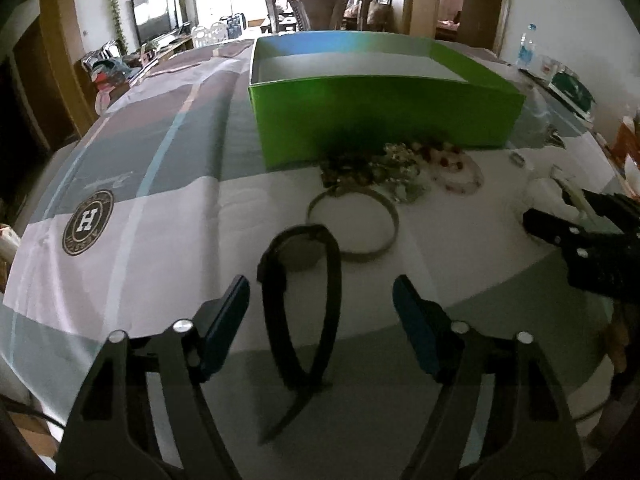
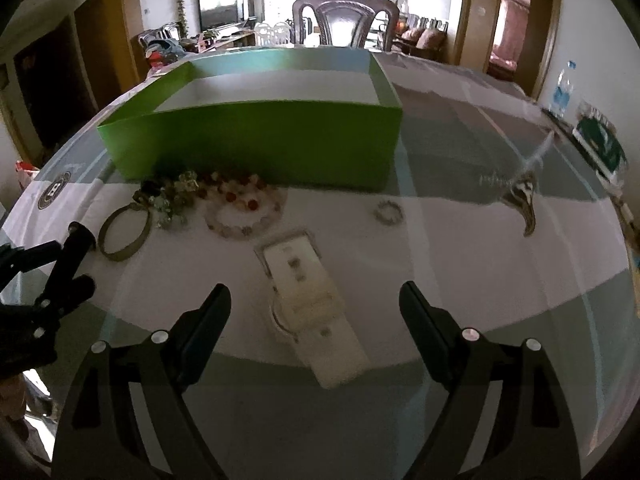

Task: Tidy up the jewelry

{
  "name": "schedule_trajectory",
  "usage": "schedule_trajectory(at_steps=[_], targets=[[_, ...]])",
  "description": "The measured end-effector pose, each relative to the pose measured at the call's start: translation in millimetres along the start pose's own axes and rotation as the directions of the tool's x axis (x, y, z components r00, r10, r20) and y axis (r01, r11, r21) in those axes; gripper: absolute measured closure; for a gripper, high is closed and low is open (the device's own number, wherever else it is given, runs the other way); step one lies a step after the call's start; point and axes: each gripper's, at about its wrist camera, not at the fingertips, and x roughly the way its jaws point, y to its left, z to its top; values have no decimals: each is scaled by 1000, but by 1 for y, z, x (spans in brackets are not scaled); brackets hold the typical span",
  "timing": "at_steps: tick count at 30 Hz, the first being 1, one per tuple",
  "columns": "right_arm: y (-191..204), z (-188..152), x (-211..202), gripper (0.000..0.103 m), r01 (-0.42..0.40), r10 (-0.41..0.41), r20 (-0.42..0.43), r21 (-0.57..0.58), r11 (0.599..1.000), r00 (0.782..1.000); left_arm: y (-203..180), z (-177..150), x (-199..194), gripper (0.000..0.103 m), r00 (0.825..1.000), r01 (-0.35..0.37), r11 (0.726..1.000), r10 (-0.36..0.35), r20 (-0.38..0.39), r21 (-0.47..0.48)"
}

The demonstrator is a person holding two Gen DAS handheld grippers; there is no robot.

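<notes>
We see a black watch (image 1: 304, 280) with its strap looped lying on the glass table (image 1: 120, 272) between the spread fingers of our left gripper (image 1: 320, 304), released and not touching it. Our right gripper (image 2: 316, 300) hangs open over a white watch (image 2: 312, 300) lying flat. Beyond them, bead bracelets (image 2: 244, 208) and a tan bangle (image 1: 356, 224) sit just before the empty green box (image 1: 384, 120).
</notes>
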Motion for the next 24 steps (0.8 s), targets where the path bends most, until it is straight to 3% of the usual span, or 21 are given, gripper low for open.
schedule_trajectory(at_steps=[3, 5, 12, 14, 24], targets=[[2, 3, 5, 22, -1, 2, 17, -9, 1000, 1000, 3, 5, 9, 58, 1000, -4, 1000, 4, -9, -17], [1, 4, 8, 62, -20, 20, -1, 1, 1000, 1000, 6, 7, 10, 64, 1000, 6, 1000, -6, -2, -30], [-7, 8, -1, 66, -55, 55, 14, 42, 998, 998, 12, 10, -4, 66, 999, 19, 999, -17, 41, -47], [-9, 13, -9, 78, -57, 55, 34, 45, 997, 998, 12, 15, -10, 66, 998, 17, 999, -15, 57, -45], [-20, 47, -32, 78, -112, 106, 87, 65, 992, 991, 3, 51, -29, 65, 994, 10, 1000, -7, 107, -21]])
